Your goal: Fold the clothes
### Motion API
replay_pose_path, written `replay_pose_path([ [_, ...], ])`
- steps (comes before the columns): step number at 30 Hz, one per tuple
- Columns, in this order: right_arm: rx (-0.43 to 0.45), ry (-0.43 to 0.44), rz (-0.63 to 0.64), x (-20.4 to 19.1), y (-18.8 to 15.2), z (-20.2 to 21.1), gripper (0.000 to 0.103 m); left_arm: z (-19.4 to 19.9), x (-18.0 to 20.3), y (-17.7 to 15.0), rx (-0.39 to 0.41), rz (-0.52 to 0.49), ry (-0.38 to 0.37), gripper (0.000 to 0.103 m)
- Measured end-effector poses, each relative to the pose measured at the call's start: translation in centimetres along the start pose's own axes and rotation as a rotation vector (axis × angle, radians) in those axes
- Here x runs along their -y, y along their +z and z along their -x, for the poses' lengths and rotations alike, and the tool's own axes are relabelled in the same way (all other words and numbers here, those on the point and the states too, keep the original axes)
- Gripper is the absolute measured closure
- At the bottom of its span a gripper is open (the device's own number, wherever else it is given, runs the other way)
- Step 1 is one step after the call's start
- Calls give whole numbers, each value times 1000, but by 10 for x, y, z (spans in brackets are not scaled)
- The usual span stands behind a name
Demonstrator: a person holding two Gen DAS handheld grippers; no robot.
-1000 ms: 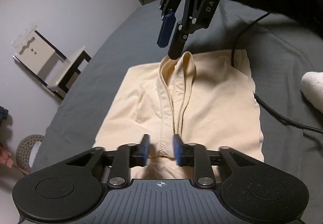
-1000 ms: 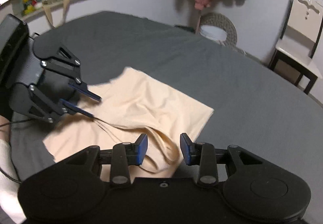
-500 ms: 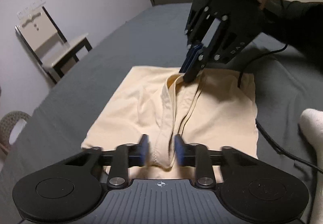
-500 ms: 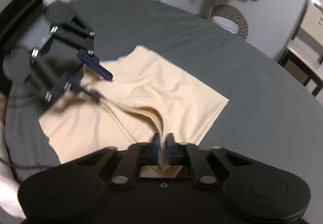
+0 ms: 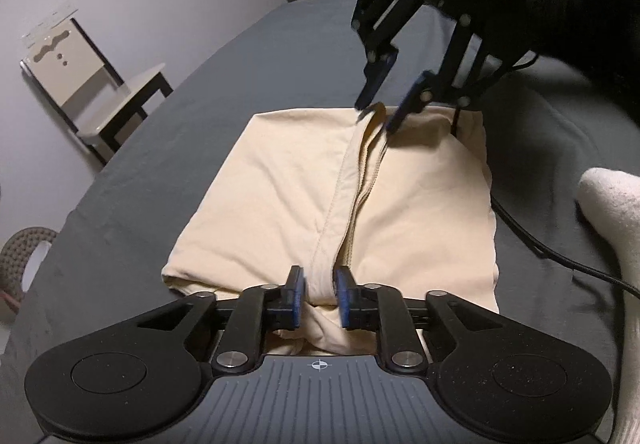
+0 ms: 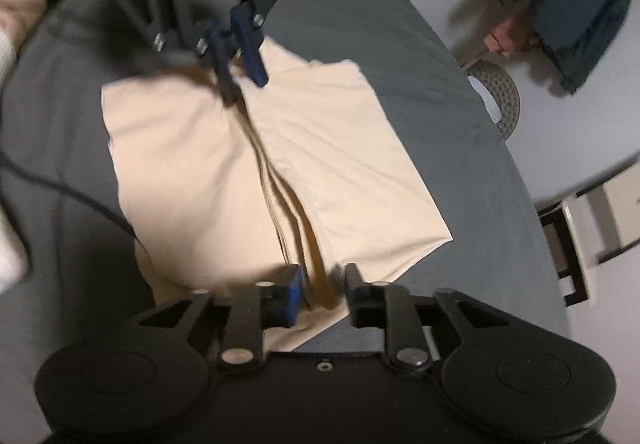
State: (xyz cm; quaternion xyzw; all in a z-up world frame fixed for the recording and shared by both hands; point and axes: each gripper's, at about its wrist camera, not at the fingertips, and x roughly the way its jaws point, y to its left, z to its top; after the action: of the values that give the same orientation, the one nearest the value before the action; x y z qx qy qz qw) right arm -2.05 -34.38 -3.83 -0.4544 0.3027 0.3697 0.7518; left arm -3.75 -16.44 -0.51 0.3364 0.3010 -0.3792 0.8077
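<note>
Found the cream garment (image 5: 420, 203) spread flat on the dark grey bed (image 5: 280, 55), with a raised fold running down its middle from one gripper to the other. Saw the left gripper (image 5: 320, 298) at the near end of that ridge in its own view, fingers closed in on the bunched cloth and pinching it. Saw the right gripper (image 5: 376, 117) at the far end, fingers spread, the edge of the fold standing loose between them without being clamped. Confirmed the same gap in the right wrist view, though blurred. Noted a black cable (image 5: 532, 244) trailing across the bed beside the garment, a white sock (image 5: 612, 203) nearby, and a chair (image 5: 100, 83) against the wall.
</note>
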Motion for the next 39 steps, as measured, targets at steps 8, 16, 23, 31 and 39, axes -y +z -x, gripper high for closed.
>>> replay_pose_path([
  [8, 52, 28, -36, 3, -1, 7, 78, 13, -11, 3, 112, 132, -92, 81],
  [16, 41, 145, -241, 18, -6, -10, 89, -27, -29, -6, 37, 368, -153, 81],
  [23, 189, 175, -553, 60, -31, 15, 69, -1, -63, -29, 187, 606, -188, 80],
  [31, 135, 247, -1022, 151, -65, -35, 65, -17, -133, -56, 189, 916, 6, 26],
  [39, 77, 346, -1156, 184, -66, -86, 67, -59, -153, -56, 132, 892, -59, 27],
])
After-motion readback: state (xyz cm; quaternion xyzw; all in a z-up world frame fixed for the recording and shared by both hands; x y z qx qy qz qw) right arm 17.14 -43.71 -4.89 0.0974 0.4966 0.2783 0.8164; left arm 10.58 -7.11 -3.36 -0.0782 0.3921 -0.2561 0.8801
